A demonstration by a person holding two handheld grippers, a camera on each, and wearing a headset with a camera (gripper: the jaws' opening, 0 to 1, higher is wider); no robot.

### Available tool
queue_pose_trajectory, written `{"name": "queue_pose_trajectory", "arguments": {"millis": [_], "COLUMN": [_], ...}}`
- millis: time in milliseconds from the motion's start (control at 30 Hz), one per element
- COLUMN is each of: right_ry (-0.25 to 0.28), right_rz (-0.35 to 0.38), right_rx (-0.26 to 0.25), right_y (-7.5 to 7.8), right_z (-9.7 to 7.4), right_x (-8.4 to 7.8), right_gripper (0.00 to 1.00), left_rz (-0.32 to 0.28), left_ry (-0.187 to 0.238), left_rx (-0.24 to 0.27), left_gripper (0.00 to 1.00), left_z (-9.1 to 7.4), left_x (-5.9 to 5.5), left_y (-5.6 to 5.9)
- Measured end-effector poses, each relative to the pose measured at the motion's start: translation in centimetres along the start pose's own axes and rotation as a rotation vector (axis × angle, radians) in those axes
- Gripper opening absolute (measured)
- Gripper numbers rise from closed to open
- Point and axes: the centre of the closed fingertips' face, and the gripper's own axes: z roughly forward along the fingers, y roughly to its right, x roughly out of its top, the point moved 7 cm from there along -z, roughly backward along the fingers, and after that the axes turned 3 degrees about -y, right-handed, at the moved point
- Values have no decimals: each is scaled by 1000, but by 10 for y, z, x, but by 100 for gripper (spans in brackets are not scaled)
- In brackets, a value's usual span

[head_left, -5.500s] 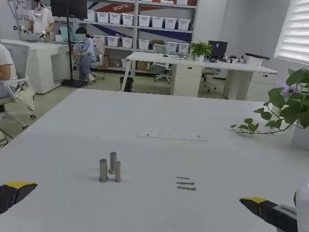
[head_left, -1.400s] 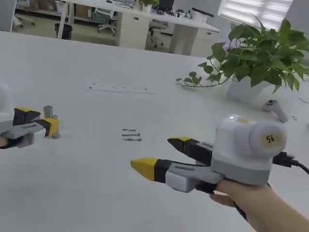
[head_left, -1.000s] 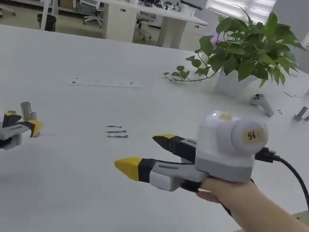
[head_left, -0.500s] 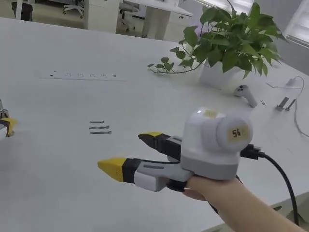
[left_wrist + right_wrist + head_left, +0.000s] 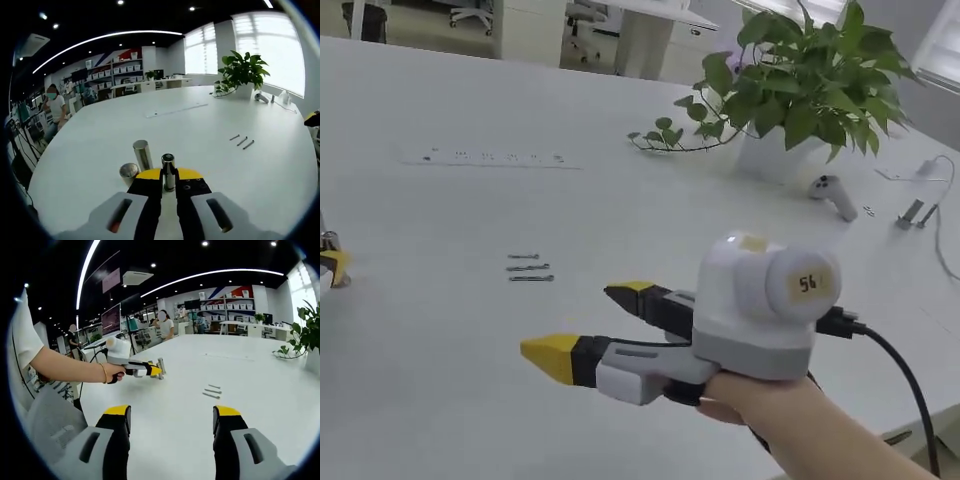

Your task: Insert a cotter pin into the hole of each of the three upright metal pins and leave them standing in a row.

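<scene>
One metal pin [image 5: 168, 166] stands upright between the jaws of the left gripper [image 5: 169, 181], which is closed on its lower part. The two other metal pins [image 5: 143, 154] are just beside it, left of the jaws. The three cotter pins [image 5: 241, 141] lie on the desk [image 5: 150, 125], well ahead and right of this gripper, and ahead of the right gripper [image 5: 172, 412], which is wide open and empty. I judge the metal pin stiff, smooth and heavy, so a low hold suits it; a cotter pin is thin and light, best taken near one end. The left gripper view gives the grip clearly; in the head view this gripper is cut by the left edge.
</scene>
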Motion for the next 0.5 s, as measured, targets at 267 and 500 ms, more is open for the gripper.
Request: {"name": "queue_pose_trajectory", "arguments": {"millis": [267,500], "right_ry": [1,1], "right_rz": [-6,-11], "right_rx": [5,14], "right_y": [-3,-7], "right_z": [4,6], "right_x": [3,3], "right_gripper": [68,68], "left_rz": [19,-2], "left_ry": [-4,-2], "left_rx": [-23,-33], "left_gripper": [7,7], "left_z": [-5,-13], "left_x": [-2,-6], "left_y": [6,12]}}
